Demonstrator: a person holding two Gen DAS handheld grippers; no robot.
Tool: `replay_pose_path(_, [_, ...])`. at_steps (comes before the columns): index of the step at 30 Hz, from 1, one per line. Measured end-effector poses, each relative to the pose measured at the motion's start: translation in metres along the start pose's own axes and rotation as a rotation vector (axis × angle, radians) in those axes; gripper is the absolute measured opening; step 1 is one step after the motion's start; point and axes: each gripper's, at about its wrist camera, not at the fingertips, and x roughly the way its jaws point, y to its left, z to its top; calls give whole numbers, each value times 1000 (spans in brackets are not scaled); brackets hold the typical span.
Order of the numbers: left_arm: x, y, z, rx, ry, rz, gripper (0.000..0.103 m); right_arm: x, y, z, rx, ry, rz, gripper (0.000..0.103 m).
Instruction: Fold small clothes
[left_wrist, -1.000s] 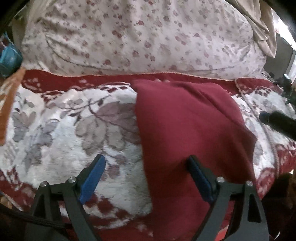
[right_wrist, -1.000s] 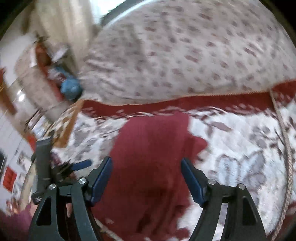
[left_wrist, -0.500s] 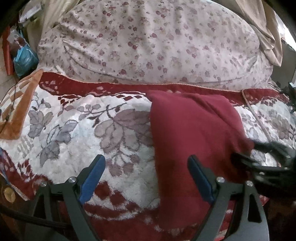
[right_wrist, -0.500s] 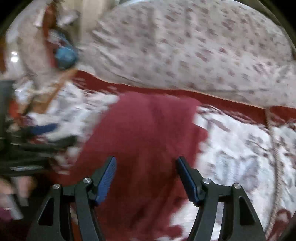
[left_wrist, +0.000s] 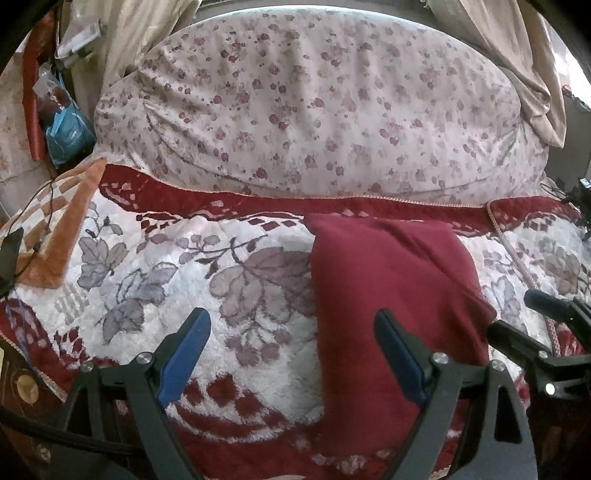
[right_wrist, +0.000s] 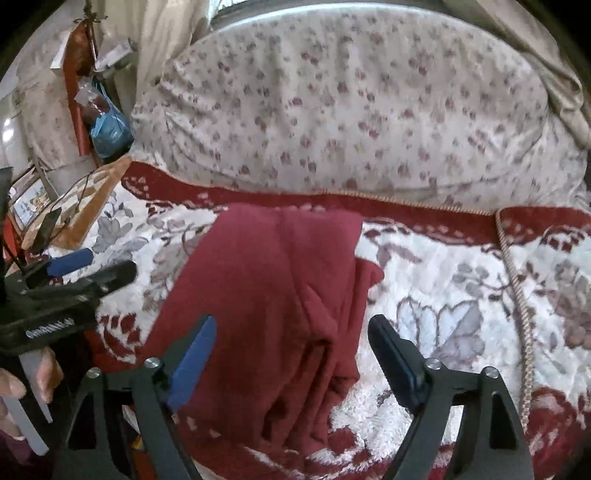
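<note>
A dark red garment (left_wrist: 391, 295) lies folded in a long strip on a floral white and red blanket (left_wrist: 207, 280). It also shows in the right wrist view (right_wrist: 273, 288), with loose folds along its right side. My left gripper (left_wrist: 291, 347) is open and empty above the blanket, its right finger over the garment's left edge. My right gripper (right_wrist: 291, 350) is open and empty, held over the garment's near end. The right gripper also shows at the right of the left wrist view (left_wrist: 543, 328), and the left one at the left of the right wrist view (right_wrist: 88, 269).
A big floral pillow (left_wrist: 314, 114) lies behind the blanket. An orange patterned cloth (left_wrist: 62, 221) lies at the left, with a blue bag (left_wrist: 66, 129) and clutter beyond it. A braided cord (right_wrist: 517, 280) runs down the blanket at the right. Beige cloth (left_wrist: 524, 62) hangs at the upper right.
Both grippers have pulled back and lifted, so more of the pillow and blanket shows. The right gripper has shifted to centre over the garment. The garment lies still.
</note>
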Motion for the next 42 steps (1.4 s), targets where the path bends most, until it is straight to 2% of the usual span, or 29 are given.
replay_pose_path(6, [-7, -4, 0, -3, -13, 2, 89, -5, 15, 6, 11, -16, -53, 94])
replay_pose_path(14, [-9, -3, -3, -4, -16, 11, 89, 0, 18, 4, 37, 5, -72, 94])
replay_pose_path(42, [13, -1, -2, -11, 12, 27, 89, 29, 15, 7, 48, 65, -62, 95])
